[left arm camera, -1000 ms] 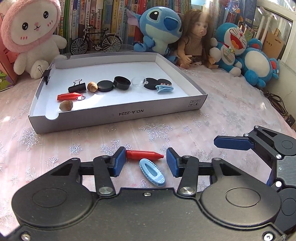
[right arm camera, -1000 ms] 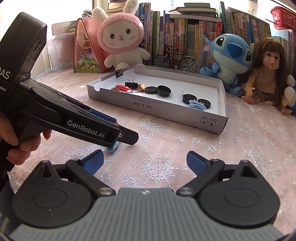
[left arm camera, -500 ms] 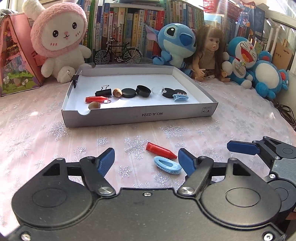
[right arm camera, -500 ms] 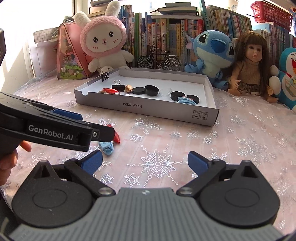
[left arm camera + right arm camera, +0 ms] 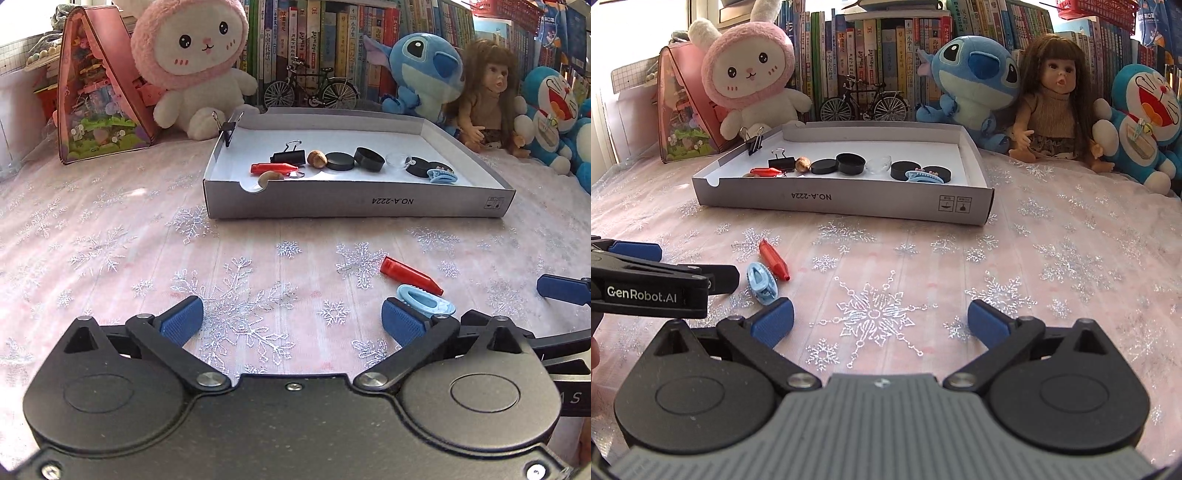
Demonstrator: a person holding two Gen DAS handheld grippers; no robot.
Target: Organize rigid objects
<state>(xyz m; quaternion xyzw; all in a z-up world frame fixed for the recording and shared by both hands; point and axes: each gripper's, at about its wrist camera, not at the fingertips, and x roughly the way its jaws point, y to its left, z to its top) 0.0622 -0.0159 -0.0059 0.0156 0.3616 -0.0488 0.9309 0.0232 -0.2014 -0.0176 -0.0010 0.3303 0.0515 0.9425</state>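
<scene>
A red whistle (image 5: 410, 275) (image 5: 774, 260) and a light blue hair clip (image 5: 424, 301) (image 5: 762, 282) lie side by side on the snowflake cloth. They sit just off the right finger of my left gripper (image 5: 291, 321), whose jaws are opening wide with only cloth between them. The right wrist view shows that left gripper (image 5: 698, 263) at the left edge, beside the two items. My right gripper (image 5: 881, 321) is open over bare cloth, to the right of them. The white cardboard box (image 5: 351, 201) (image 5: 849, 201) stands farther back.
In the box lie another red whistle (image 5: 273, 169), a black binder clip (image 5: 290, 157), walnuts, black lids and a blue clip (image 5: 441, 177). Plush toys, a doll (image 5: 1049, 107), a model bicycle and a row of books line the back.
The left gripper's jaws have spread from around the red whistle. It now lies free beside the blue clip, and the gripper has drawn back and to the left. The right gripper has turned a little.
</scene>
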